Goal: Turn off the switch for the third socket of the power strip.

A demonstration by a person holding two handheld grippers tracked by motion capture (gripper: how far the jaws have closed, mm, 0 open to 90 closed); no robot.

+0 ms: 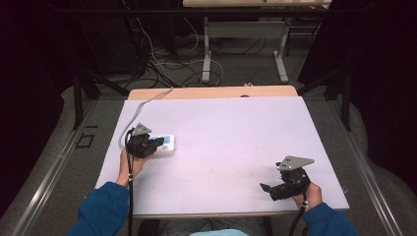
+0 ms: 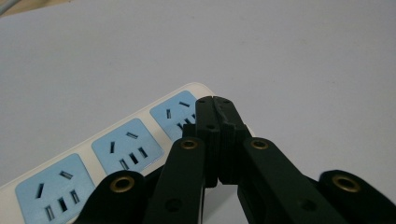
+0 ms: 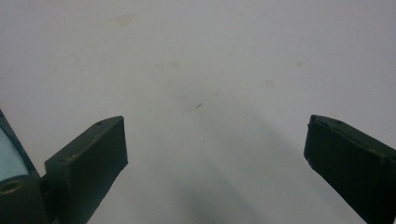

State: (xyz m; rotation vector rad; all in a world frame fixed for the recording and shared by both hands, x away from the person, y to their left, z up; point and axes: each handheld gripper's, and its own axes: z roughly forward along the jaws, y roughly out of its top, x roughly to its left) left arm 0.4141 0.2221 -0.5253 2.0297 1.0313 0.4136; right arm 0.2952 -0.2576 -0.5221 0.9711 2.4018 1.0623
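A white power strip with pale blue sockets lies at the left of the white table top. Its grey cable runs off toward the far left edge. My left gripper rests over the strip's near end, jaws pressed together with nothing between them. In the left gripper view the shut left gripper sits just above the end socket of the power strip. My right gripper hovers near the front right of the table, jaws wide apart. In the right gripper view the right gripper frames bare table.
A wooden table edge shows beyond the white top. Behind it stand a grey desk frame and tangled floor cables. Dark curtains close both sides.
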